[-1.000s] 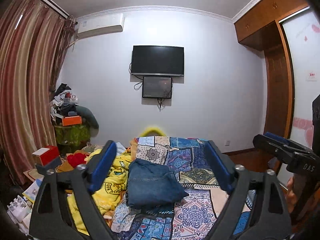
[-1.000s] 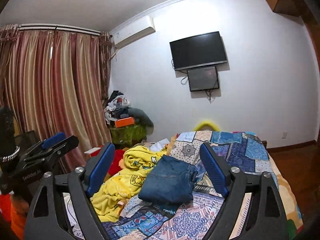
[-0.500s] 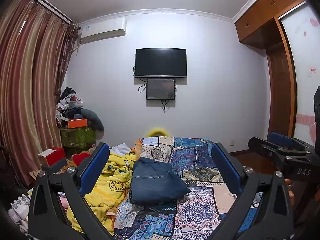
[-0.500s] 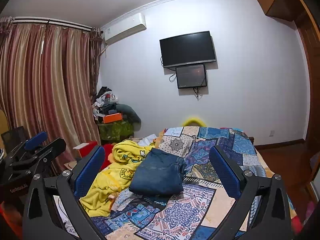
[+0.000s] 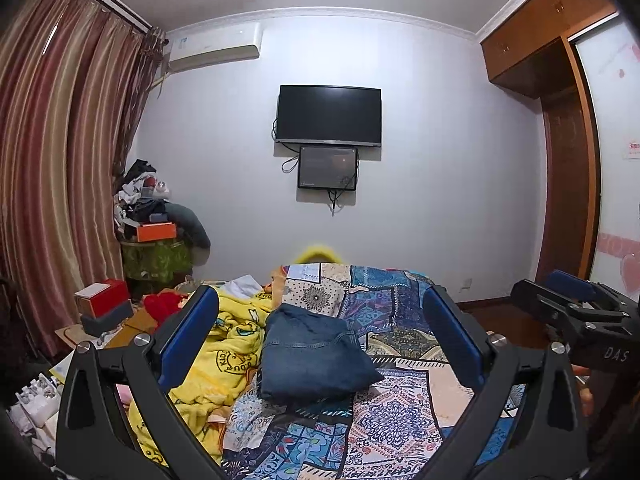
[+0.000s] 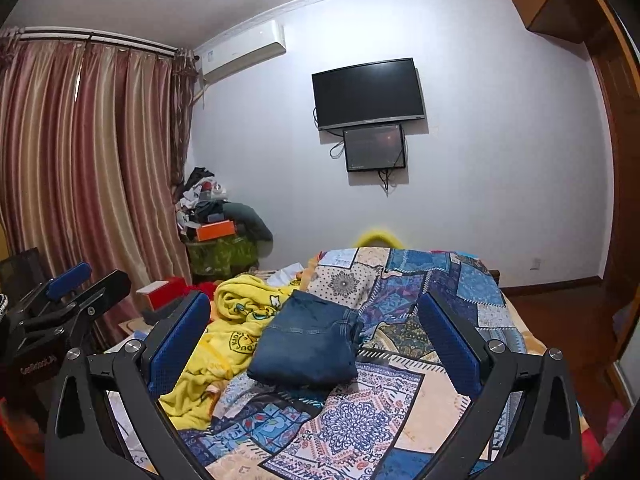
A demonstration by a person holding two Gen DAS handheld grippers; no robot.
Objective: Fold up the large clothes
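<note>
A folded pair of blue jeans (image 5: 312,354) lies on the bed's patchwork quilt (image 5: 396,412); it also shows in the right wrist view (image 6: 308,344). My left gripper (image 5: 320,332) is open and empty, held above and back from the jeans. My right gripper (image 6: 314,330) is open and empty too, also back from the jeans. The right gripper shows at the right edge of the left wrist view (image 5: 576,312). The left gripper shows at the left edge of the right wrist view (image 6: 68,296).
A crumpled yellow blanket (image 5: 224,356) lies left of the jeans. Red boxes (image 5: 106,300) and a pile of clutter (image 5: 152,216) stand by the striped curtain (image 5: 52,184). A TV (image 5: 328,114) hangs on the far wall. A wooden wardrobe (image 5: 568,160) is at the right.
Both grippers have pulled back and risen a little from the bed. Their jaws have opened wider. The jeans have not moved.
</note>
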